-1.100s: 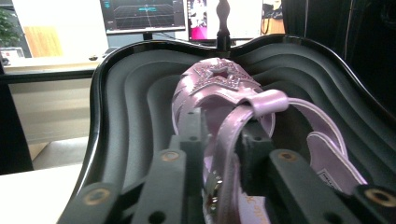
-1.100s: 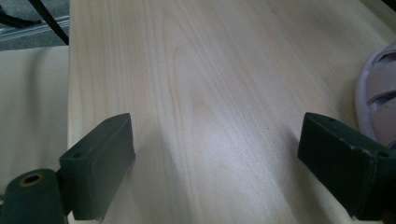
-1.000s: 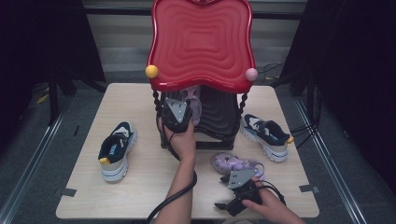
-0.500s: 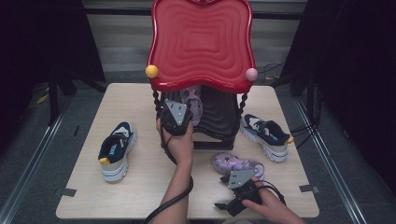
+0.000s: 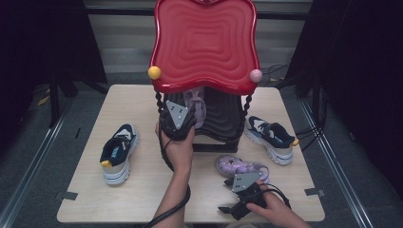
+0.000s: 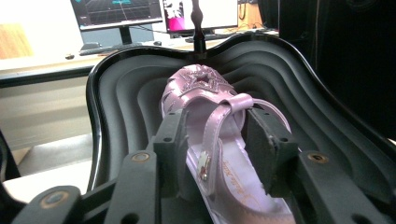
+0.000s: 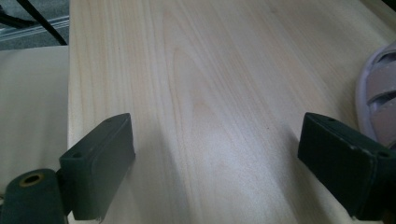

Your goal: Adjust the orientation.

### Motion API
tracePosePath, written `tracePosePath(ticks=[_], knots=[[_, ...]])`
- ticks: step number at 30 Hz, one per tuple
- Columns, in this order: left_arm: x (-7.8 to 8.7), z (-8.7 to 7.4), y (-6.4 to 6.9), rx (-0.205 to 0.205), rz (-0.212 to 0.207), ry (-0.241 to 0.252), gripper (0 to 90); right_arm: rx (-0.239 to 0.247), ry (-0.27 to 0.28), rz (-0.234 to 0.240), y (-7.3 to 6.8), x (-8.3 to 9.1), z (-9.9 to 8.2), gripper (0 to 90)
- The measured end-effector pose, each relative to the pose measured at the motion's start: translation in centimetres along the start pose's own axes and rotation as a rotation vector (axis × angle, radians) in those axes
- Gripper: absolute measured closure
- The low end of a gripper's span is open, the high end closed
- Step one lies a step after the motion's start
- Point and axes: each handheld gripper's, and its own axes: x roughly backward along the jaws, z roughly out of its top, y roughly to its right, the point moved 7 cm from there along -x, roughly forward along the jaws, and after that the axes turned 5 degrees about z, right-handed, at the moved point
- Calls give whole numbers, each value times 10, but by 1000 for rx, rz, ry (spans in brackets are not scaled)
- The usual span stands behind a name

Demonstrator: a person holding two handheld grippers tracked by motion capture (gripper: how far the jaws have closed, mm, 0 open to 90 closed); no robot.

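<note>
Since a second ago we have eased our left gripper back slightly, its jaws opening off the purple sandal. That sandal lies on the black lower shelf of the red rack, heel between our parted pads, toe pointing away, long axis running straight ahead. Beside the rack, our right gripper hovers wide open and empty over the table, next to the second sandal.
</note>
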Motion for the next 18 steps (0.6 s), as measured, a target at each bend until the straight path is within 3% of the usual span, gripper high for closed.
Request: tracePosePath(ticks=[3, 7, 18], knots=[[4, -4, 1, -6, -30, -25, 544, 0, 0, 0, 0, 0, 0, 99], [10, -10, -1, 39, -67, -41, 522, 0, -1, 0, 0, 0, 0, 99], [24, -16, -7, 36, -134, -99, 415, -1, -1, 1, 0, 0, 0, 99]])
